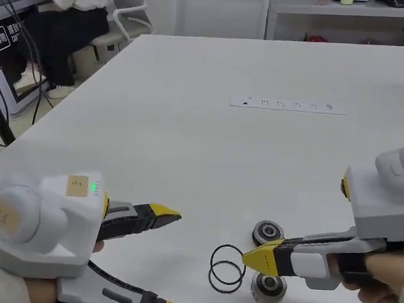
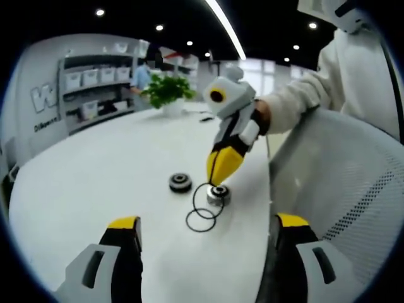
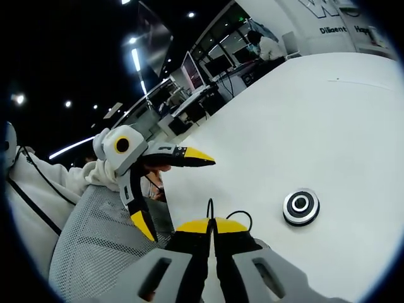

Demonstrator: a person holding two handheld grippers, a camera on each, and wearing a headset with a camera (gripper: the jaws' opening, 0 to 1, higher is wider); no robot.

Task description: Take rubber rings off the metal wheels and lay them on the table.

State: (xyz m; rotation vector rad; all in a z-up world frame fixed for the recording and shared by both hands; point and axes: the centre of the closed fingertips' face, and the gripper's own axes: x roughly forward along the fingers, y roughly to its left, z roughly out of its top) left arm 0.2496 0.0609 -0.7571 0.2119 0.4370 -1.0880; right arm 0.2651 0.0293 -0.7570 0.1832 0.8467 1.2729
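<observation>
The right gripper [image 3: 214, 222] is clenched, its yellow-tipped jaws pressed together on a thin black rubber ring [image 1: 228, 246]. In the right gripper view the ring's dark line curls out on both sides of the tips. The rest of that loop lies ahead of the tips on the white surface [image 1: 190, 123]. A second thin black rubber ring [image 1: 222, 290] lies flat just beyond it and overlaps it.

The right gripper points between two small round metal wheels. One silver wheel with a dark centre [image 1: 269, 287] sits close beside the jaws on the person's side. The other, a dark-rimmed metal wheel [image 1: 268, 232], sits just off the tips on the far side.

The left gripper [image 1: 176, 263] is released and holds nothing, its jaws spread wide. It faces the right gripper's tips, with the two rings lying between them, apart from its tips.

Well beyond both grippers, a flat white power strip [image 1: 288, 104] lies on the surface. Past the surface's far corner, on the left gripper's side, a person in a white top [image 1: 73, 6] sits on a chair.
</observation>
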